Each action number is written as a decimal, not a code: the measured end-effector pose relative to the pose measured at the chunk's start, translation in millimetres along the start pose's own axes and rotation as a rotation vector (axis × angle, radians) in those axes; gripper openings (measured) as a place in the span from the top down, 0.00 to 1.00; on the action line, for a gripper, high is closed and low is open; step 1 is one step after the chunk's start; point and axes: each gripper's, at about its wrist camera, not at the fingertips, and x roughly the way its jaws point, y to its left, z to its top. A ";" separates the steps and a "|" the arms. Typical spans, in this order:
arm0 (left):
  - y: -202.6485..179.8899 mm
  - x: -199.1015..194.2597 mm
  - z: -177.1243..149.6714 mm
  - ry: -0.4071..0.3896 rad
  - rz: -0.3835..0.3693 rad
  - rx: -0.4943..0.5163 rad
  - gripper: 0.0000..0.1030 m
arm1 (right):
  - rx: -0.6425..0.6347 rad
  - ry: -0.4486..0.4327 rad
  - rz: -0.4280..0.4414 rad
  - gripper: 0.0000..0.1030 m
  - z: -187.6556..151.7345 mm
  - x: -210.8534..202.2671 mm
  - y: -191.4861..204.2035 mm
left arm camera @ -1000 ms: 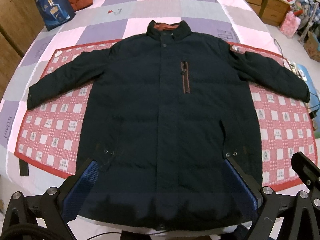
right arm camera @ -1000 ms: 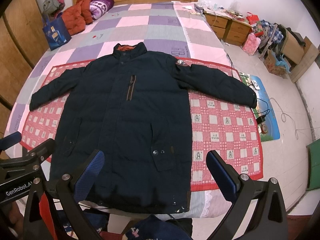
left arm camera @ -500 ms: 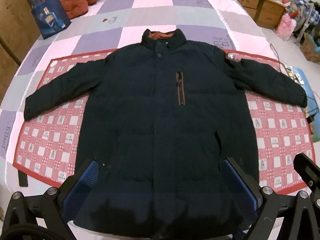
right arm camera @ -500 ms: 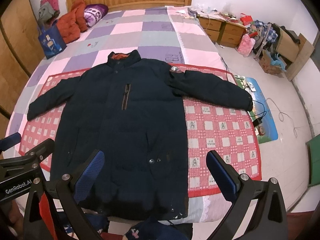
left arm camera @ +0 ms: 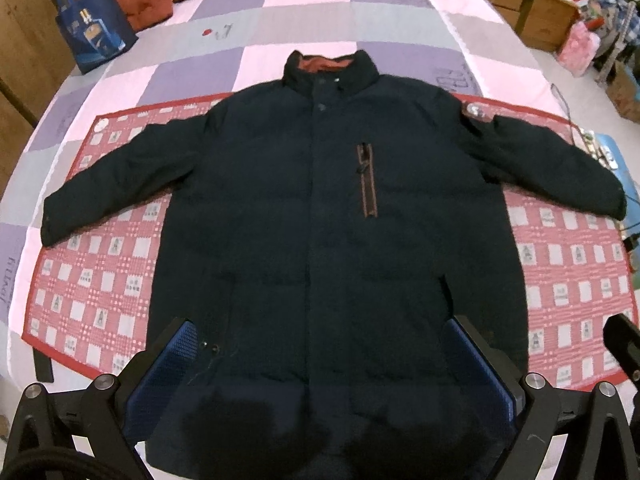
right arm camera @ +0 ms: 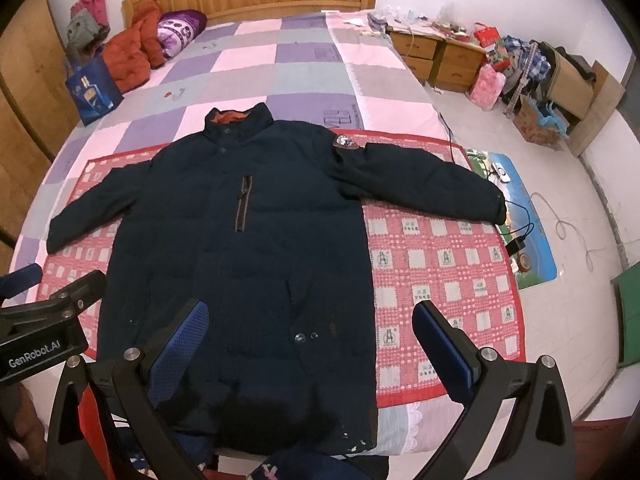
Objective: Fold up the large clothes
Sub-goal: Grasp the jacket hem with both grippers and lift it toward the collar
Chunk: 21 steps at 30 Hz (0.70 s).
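Observation:
A large dark navy padded jacket [left arm camera: 320,220] lies flat, front up, on a red checked mat [left arm camera: 92,292], both sleeves spread out to the sides. It also shows in the right wrist view [right arm camera: 248,260]. The collar with orange lining [left arm camera: 328,66] points away from me. My left gripper [left arm camera: 320,364] is open and empty, held above the jacket's hem. My right gripper [right arm camera: 312,340] is open and empty, above the hem's right part and the mat [right arm camera: 440,272]. The left gripper's body [right arm camera: 44,332] shows at the left of the right wrist view.
The mat lies on a bed with a pink, purple and grey checked quilt [right arm camera: 280,60]. A blue bag [right arm camera: 94,92] and orange and purple bedding [right arm camera: 160,40] sit near the headboard. Wooden nightstands [right arm camera: 432,56], clutter, cables and a blue floor mat [right arm camera: 528,220] are on the right.
Both grippers have drawn back and risen a little, so more of the bed and room shows. The jacket has not moved. Both grippers stay open.

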 end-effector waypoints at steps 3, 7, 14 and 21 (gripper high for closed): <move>3.3 13.4 3.3 0.026 0.003 -0.012 0.01 | -0.001 0.011 0.000 0.00 3.8 9.5 -1.4; 7.8 36.7 6.7 0.049 0.013 -0.026 0.01 | -0.010 0.023 -0.002 0.00 12.2 30.1 -2.2; 29.0 136.5 21.5 0.059 0.026 -0.078 0.01 | -0.054 0.025 -0.002 0.00 24.8 107.9 -0.8; 57.8 271.7 51.0 0.027 0.053 -0.060 0.01 | -0.055 0.015 0.007 0.00 47.4 246.4 0.1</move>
